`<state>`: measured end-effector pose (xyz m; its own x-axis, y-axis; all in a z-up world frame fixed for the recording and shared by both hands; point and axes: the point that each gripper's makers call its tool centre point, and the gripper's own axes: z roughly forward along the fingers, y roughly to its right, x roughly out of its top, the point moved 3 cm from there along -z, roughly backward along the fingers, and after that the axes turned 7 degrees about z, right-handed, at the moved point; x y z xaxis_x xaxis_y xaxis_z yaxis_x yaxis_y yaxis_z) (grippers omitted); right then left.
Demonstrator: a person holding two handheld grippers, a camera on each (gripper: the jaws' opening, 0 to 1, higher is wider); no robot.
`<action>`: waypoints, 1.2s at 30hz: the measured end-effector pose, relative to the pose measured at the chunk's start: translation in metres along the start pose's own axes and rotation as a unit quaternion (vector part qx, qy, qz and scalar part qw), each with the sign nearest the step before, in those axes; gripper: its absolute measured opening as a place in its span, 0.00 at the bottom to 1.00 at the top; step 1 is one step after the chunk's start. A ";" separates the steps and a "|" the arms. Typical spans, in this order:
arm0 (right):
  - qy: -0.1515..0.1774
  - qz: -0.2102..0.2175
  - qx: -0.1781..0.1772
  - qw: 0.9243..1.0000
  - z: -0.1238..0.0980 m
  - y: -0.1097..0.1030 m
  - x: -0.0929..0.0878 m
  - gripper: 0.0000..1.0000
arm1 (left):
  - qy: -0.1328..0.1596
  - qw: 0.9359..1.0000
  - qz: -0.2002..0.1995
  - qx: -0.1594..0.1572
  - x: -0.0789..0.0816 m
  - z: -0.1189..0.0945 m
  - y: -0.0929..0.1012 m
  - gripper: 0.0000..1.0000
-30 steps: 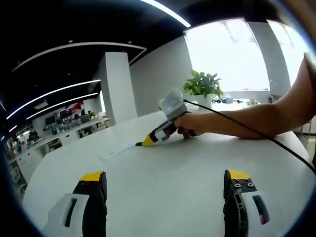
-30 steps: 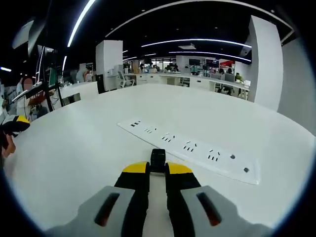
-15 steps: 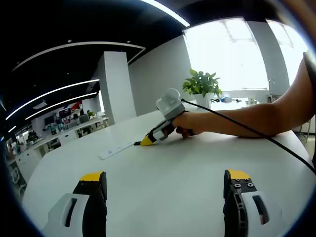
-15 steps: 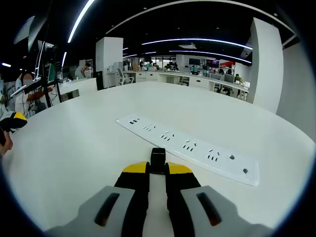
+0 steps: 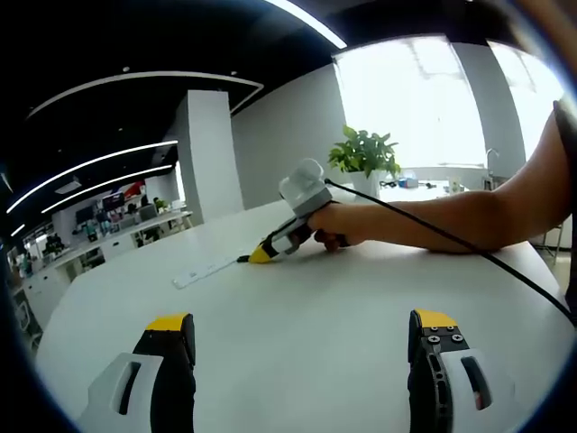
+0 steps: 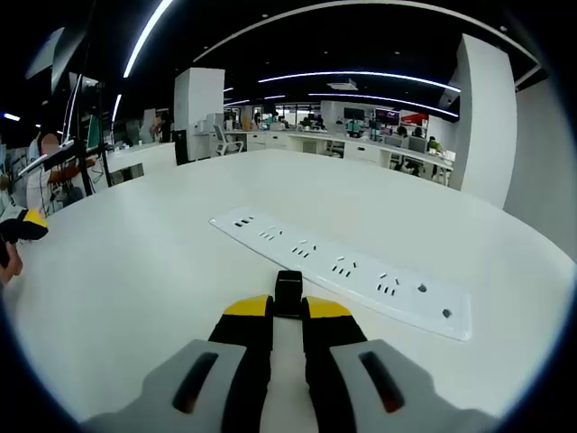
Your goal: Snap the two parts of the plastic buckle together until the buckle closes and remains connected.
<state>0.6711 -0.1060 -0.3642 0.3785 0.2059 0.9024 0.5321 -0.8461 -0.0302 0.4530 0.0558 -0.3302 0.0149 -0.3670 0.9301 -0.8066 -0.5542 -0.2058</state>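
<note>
White table (image 6: 135, 271) with flush power strip (image 6: 343, 266). Right gripper (image 6: 287, 311), jaws clamped on a black buckle part (image 6: 288, 293), has lifted slightly over the last second. Left gripper (image 5: 302, 338) hangs wide open, empty, unmoved. A second buckle part cannot be made out; joining has not begun.

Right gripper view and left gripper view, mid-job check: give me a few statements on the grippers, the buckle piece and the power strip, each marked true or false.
1. The right gripper is shut on a black buckle piece. True.
2. The left gripper holds the other buckle piece. False: its jaws stand wide apart with nothing between them.
3. A white power strip lies on the table. True.
4. The power strip is black. False: it is white.
</note>
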 end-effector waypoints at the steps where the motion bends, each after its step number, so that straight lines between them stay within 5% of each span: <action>1: -0.001 0.000 0.001 1.000 0.000 0.000 0.000 0.10 | -0.001 1.000 0.001 0.001 0.000 0.000 -0.001 1.00; 5: 0.007 -0.010 0.003 1.000 -0.001 -0.001 0.003 0.15 | 0.001 1.000 -0.001 0.010 0.000 -0.001 -0.004 1.00; 9: 0.024 -0.016 0.004 1.000 0.000 -0.001 0.008 0.50 | 0.000 1.000 -0.003 0.012 -0.001 -0.001 -0.005 1.00; 11: 0.039 -0.020 0.013 0.999 0.002 -0.005 0.010 0.80 | 0.000 1.000 -0.006 0.010 -0.001 0.000 -0.005 1.00; 15: 0.058 -0.016 0.013 0.998 0.003 -0.008 0.018 1.00 | 0.000 1.000 -0.005 0.016 -0.001 0.000 -0.007 1.00; 25: 0.077 -0.009 -0.001 0.997 -0.002 -0.009 0.027 1.00 | 0.001 1.000 -0.009 0.014 0.000 -0.001 -0.006 0.99; 27: 0.078 -0.010 -0.002 0.997 -0.002 -0.009 0.028 1.00 | -0.003 1.000 -0.007 0.012 -0.001 -0.002 -0.005 0.93; 33: 0.082 -0.011 -0.013 0.996 -0.005 -0.005 0.028 1.00 | 0.005 1.000 -0.016 0.026 0.001 -0.003 -0.010 0.99; 36: 0.084 -0.008 -0.014 0.996 -0.007 -0.004 0.029 1.00 | 0.016 0.998 -0.013 0.065 0.004 -0.007 -0.023 0.99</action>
<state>0.6745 -0.1004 -0.3351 0.2371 0.1355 0.9620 0.5149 -0.8572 -0.0062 0.4674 0.0717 -0.3197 0.0140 -0.3274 0.9448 -0.7225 -0.6566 -0.2168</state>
